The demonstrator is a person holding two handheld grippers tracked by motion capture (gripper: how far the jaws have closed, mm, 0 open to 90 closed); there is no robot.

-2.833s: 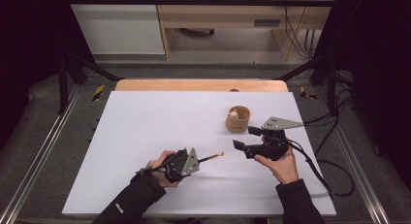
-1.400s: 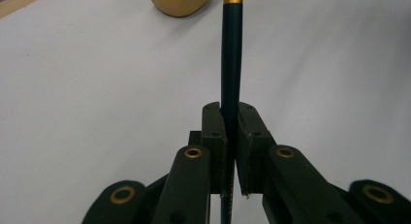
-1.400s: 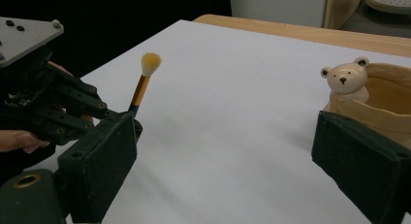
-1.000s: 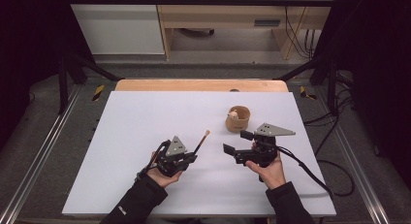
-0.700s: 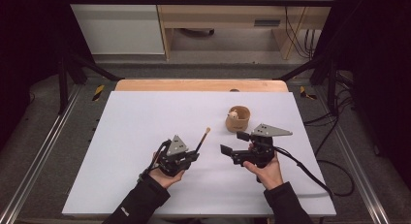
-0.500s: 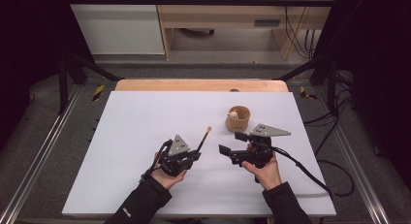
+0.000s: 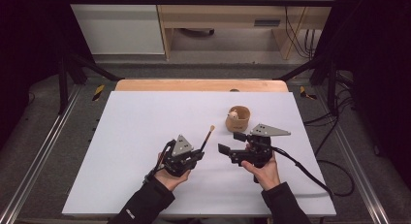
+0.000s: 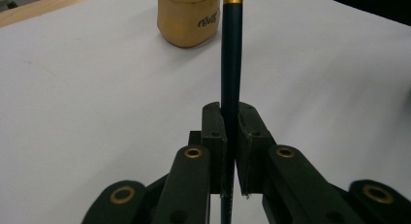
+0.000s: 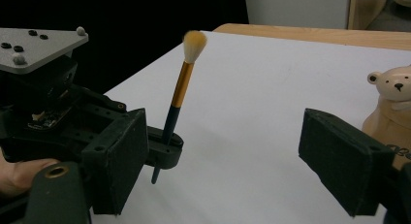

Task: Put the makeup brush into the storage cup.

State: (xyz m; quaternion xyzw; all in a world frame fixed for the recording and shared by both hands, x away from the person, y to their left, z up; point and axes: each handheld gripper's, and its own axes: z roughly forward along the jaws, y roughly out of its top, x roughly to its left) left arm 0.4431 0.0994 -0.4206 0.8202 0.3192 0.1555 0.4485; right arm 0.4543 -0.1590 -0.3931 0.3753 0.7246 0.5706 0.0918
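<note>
My left gripper (image 7: 197,155) is clamped on the brush (image 7: 207,138); my right gripper (image 7: 231,145), jaws apart and just closing, hasn't taken it near the holder (image 7: 237,119).

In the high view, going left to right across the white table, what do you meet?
Left tool, shut on the makeup brush → right tool, jaws wide open → bear-shaped wooden holder, slightly farther back.

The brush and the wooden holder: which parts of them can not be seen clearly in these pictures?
- Brush: left gripper view, bristles cut off by the top edge; handle end hidden between the left tool pads.
- Wooden holder: right gripper view, cut off by the right edge.
- Holder, high view: bear details too small.
</note>
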